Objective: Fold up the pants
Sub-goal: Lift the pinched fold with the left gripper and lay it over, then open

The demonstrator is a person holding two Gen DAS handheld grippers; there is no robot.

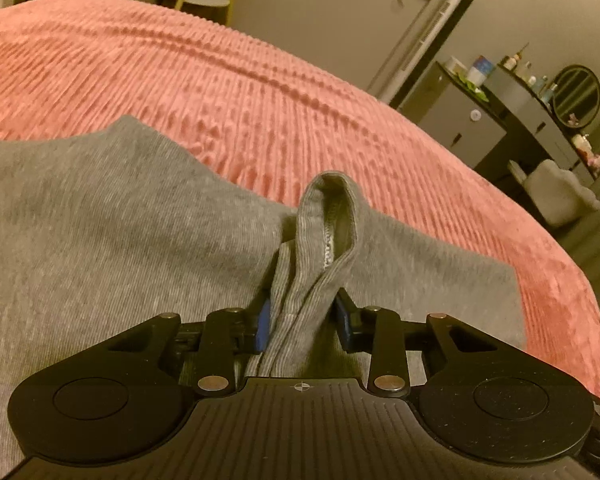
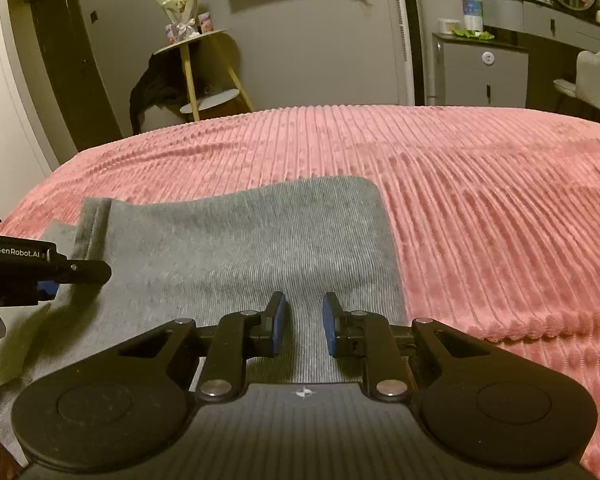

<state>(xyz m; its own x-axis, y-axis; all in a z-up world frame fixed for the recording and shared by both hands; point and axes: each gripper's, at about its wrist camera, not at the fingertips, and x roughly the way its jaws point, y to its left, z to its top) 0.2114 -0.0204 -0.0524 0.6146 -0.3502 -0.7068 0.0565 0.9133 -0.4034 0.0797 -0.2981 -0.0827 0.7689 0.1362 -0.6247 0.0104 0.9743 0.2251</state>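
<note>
Pinching a bunched hem of the grey pants (image 1: 100, 216), the left hand-held gripper (image 1: 300, 316) is holding fabric mid-frame, while the right hand-held gripper (image 2: 304, 320) is hovering released, probably just above it, on the bed (image 2: 480, 200).

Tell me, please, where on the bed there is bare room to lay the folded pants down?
The pink bedspread is bare to the right of the gray pants and beyond their far edge, up to the bed's far side. The near left is crowded: the left gripper pinches a fold of cloth there, and the right gripper hovers open over the pants.
</note>
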